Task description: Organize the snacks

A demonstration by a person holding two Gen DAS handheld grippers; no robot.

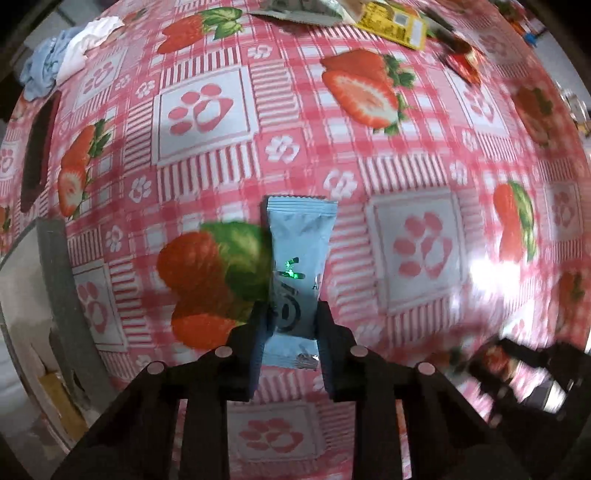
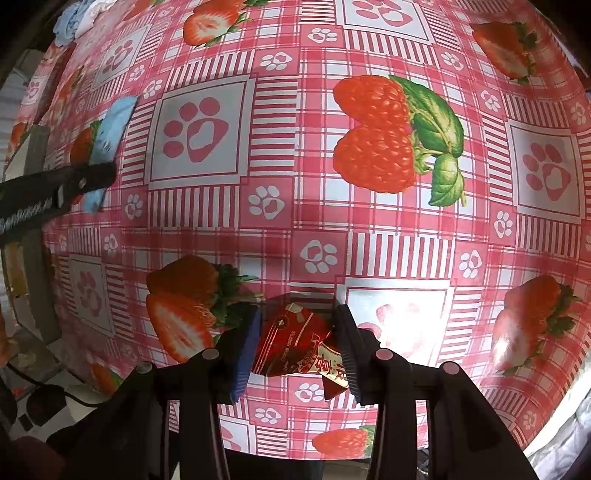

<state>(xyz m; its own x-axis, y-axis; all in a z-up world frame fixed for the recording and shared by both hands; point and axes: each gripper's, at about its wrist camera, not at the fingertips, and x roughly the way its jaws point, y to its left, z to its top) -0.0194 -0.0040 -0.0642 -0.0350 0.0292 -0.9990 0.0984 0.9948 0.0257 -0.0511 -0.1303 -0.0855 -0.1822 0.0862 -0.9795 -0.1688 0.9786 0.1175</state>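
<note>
Pink-and-white checked oilcloth printed with strawberries and paw marks covers the table (image 1: 207, 110), seen from above through two gripper cameras. At the centre of the left view, the left gripper (image 1: 291, 325) points straight down with its jaws clamped on the lower part of a pale blue snack sachet (image 1: 299, 251), whose crimped top end sticks out beyond the fingertips. At the bottom centre of the right view, the right gripper (image 2: 299, 343) has its jaws pressed on a crumpled red snack wrapper (image 2: 295, 343) with gold lettering, pinched from both sides. That view also shows the left gripper and its blue sachet at the left edge, well apart from the red wrapper. More snack packets (image 1: 399, 22), one of them yellow, lie in a heap at the far edge of the table in the left view, and a bundle of pale cloth (image 1: 70, 55) sits at the far left corner. Both hands appear to be carrying a snack toward a sorting place. To do this well, keep each grip steady and gentle, since thin foil slips and crushes easily, and keep the two hands apart. Lower each snack beside its like before releasing it.
</note>
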